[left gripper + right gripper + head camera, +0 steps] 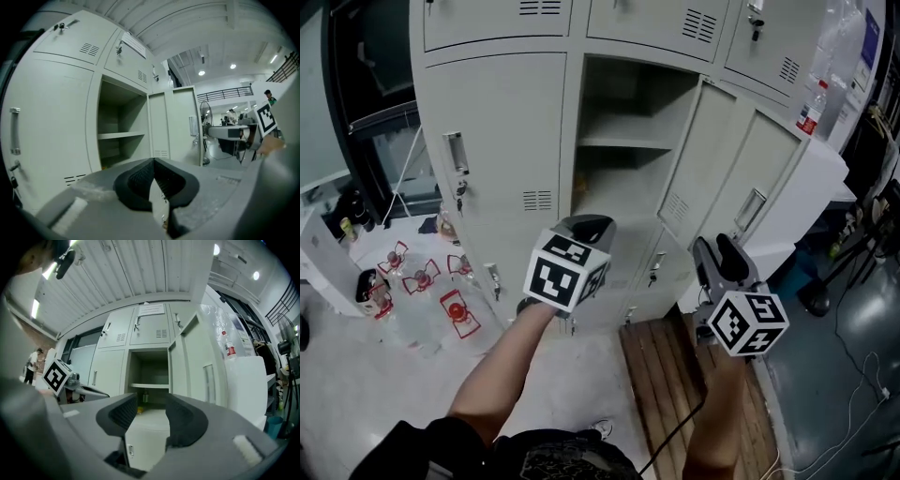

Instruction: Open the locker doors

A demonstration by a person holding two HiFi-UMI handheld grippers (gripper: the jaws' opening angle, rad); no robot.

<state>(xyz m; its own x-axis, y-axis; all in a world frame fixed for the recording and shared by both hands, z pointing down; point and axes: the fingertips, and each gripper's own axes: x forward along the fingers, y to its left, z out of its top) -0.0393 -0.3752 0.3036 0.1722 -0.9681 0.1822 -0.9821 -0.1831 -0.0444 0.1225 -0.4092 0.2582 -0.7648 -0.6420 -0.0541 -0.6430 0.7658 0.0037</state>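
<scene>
— So, what is the biggest thing you see?

— It's a tall pale grey metal locker wall (487,28). It fills the space right in front of both grippers. Its middle grey metal door (698,155) is swung out to the right, so you can look inside at a flat grey shelf (623,142). The left grey metal door (511,112) next to it is closed flat. The small doors in the row on top are closed too.

— What comes next?

— A white boxy cabinet (816,178) stands just to the right of the lockers. A clear plastic bottle with a red label (811,108) sits on top of it. Down on the floor, a brown wooden slat board (661,370) lies near the bottom lockers. Over on the left, some clear bottles with red tags (455,314) stand on the floor.

— And the grippers?

— The left gripper (153,161) hangs in front of the open locker. Its fingers are pressed together with nothing held. The right gripper (151,406) is near the open door but does not touch it. Its fingers are apart, and they hold nothing.
</scene>
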